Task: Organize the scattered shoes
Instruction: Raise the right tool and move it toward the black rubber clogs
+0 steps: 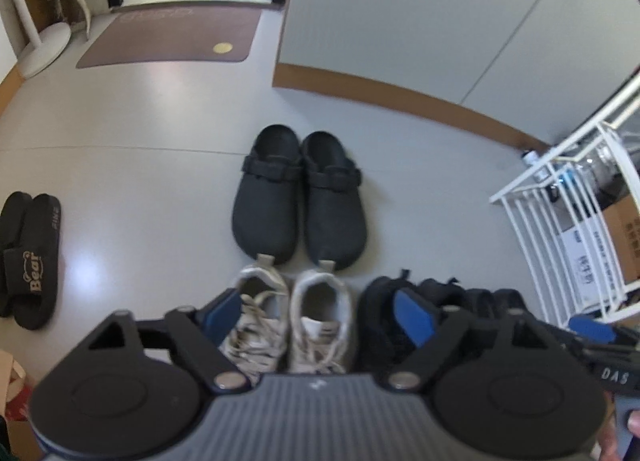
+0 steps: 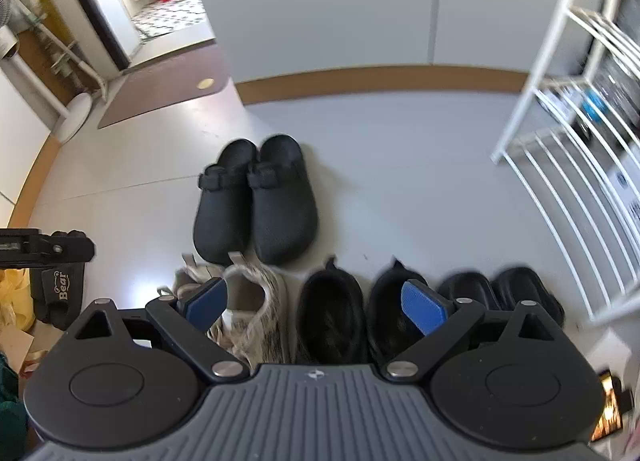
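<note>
My left gripper (image 1: 320,313) hangs right above the pair of worn white lace-up sneakers (image 1: 294,321), which sit side by side on the pale grey floor (image 1: 140,181), heels pointing away from me. Just past their heel tabs is the pair of dark grey rubber clogs with buckle straps (image 1: 300,197), neatly together. My right gripper (image 2: 318,303) is over the pair of black mesh slip-on shoes (image 2: 360,317), right next to the sneakers, and beside those on the right there's a pair of black rubber sandals (image 2: 500,293) near the white wire rack (image 2: 560,189). Off to the left, well apart from the row, lies the pair of black slides with "Bear" printed on the strap (image 1: 30,261). Hard to see: the toes of the sneakers and the mesh shoes are hidden behind my gripper bodies, and in the right wrist view the slides are half covered by the left gripper. Stuff on the rack is too blurry to name. Both grippers have the blue pads spread wide apart, nothing between them, not touching any shoe.
</note>
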Motion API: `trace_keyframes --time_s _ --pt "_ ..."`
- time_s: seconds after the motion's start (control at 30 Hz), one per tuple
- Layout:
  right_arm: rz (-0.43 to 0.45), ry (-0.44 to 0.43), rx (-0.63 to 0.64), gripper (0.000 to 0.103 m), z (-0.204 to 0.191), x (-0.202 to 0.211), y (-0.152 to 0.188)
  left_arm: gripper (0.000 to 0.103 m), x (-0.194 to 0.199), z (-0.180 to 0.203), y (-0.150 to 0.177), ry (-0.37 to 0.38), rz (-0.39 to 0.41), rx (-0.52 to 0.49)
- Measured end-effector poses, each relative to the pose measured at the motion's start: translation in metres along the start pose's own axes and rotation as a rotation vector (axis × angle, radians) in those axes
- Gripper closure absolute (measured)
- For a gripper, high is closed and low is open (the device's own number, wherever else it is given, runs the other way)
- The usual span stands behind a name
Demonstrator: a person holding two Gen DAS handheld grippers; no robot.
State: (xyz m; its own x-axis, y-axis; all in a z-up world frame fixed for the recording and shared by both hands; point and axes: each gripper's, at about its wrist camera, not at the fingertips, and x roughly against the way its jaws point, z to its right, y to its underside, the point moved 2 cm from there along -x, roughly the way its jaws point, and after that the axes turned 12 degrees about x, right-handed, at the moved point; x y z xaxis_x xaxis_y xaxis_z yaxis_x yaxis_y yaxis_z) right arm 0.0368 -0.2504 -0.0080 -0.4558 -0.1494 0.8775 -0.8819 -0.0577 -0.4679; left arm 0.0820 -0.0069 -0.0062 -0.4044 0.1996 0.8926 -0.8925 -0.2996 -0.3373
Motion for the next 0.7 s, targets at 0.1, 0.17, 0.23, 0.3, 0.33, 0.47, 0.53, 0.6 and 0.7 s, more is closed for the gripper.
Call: trace_keyframes --time_s 0.1,0.17,0.23,0.3,0.33,0.47,0.53,0.6,0.7 --pt "0.035 0.000 -0.046 0.001 0.016 0.026 0.018 0.006 0.008 0.009 0.023 0.032 -0.020 -0.009" --pt "0.065 0.004 -0.085 0.000 0.027 0.042 0.030 0.006 0.011 0.015 0.041 0.039 -0.037 -0.011" --pt "0.089 -0.016 -0.112 0.000 0.034 0.054 0.040 0.006 0.016 0.018 0.055 0.060 -0.046 -0.022" --pt "0.106 -0.027 -0.108 0.000 0.038 0.063 0.051 0.006 0.019 0.022 0.066 0.061 -0.044 -0.050" --pt "0.114 -0.030 -0.104 0.000 0.039 0.068 0.057 0.006 0.022 0.024 0.076 0.063 -0.044 -0.068" --pt "0.072 0.044 -0.062 0.000 0.045 0.072 0.074 0.005 0.030 0.023 0.096 0.071 -0.032 -0.076" --pt "0.063 0.049 -0.078 0.000 0.048 0.074 0.079 0.004 0.036 0.026 0.105 0.063 -0.019 -0.095" --pt "0.054 0.048 -0.085 0.000 0.047 0.077 0.087 0.002 0.040 0.027 0.113 0.060 -0.014 -0.110" --pt "0.031 0.049 -0.081 0.000 0.042 0.082 0.099 0.000 0.049 0.025 0.126 0.062 -0.019 -0.116"
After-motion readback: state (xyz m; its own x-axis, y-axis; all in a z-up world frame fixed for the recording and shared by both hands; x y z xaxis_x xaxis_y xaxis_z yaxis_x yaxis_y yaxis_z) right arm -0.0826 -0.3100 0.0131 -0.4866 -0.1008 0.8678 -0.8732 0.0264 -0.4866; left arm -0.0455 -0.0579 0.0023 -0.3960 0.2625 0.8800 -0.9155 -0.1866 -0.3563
